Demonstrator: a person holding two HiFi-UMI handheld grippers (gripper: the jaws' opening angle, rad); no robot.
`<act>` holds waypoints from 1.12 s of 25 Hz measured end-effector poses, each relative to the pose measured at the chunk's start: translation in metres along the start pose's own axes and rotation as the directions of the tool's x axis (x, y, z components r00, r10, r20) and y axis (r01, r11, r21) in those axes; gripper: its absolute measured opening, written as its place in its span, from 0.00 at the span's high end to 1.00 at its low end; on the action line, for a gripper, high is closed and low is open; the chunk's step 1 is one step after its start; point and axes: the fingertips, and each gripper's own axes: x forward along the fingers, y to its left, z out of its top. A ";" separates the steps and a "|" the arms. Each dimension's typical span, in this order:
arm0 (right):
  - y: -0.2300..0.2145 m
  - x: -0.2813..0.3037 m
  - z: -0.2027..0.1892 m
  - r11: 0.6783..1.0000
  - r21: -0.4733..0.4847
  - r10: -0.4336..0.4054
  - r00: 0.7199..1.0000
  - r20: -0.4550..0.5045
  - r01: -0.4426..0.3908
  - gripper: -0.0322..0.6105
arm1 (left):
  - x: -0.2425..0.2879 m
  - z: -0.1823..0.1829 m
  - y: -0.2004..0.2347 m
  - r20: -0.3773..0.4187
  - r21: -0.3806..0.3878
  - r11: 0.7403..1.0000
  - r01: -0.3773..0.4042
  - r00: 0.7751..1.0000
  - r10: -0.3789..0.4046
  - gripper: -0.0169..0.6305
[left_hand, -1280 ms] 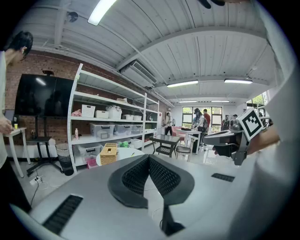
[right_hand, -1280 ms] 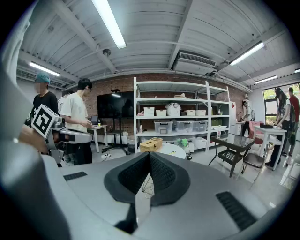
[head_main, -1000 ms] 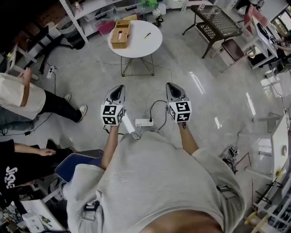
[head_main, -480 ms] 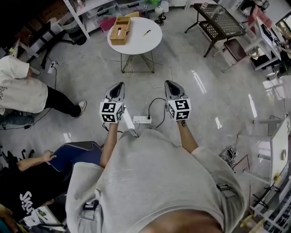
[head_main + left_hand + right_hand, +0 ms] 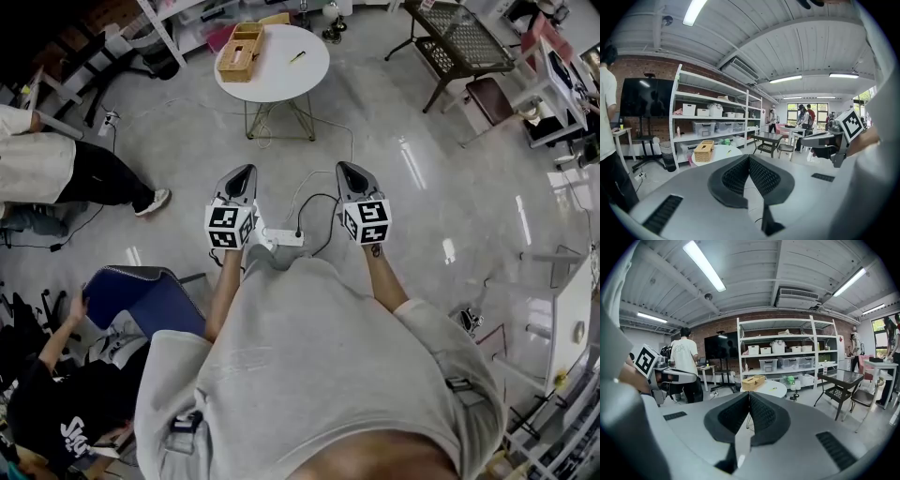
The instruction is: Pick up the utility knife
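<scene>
- The fingers of both grippers are pressed together with nothing between them. On the left gripper (image 5: 749, 161) the ribbed pads meet at the tip, and the right gripper (image 5: 749, 398) shows the same.
- In the head view the two grippers are held side by side in front of the person's body. Both point toward the round white table (image 5: 314, 82) across the floor.
- The utility knife (image 5: 297, 57) is a thin yellowish sliver lying at a slant on that table. It is well apart from both grippers and to the right of a wooden box (image 5: 241, 52) that sits at the table's left edge.
- The step in hand looks like the approach, since nothing is within reach yet.
- A power strip (image 5: 281, 238) lies on the floor just ahead of the person, so it is wise to step round it rather than over it.
- The right gripper seems the better choice, because the knife lies on the bare side of the table, away from the box.
- The jaws should be opened before they come down, not at the last moment, and set across the narrow width of the handle.
- The knife is flat and low, so the pads need to come almost to the tabletop, with the gripper tipped further down than it is now.
- The knife is too small here to tell whether the blade is out. Gripping the middle of the body keeps the pads clear of either end.
</scene>
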 end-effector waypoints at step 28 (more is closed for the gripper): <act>-0.058 0.080 0.001 0.998 0.034 -0.053 0.998 -0.017 0.054 0.90 | 0.117 0.013 0.031 -0.023 0.018 0.996 0.092 0.996 -0.092 0.94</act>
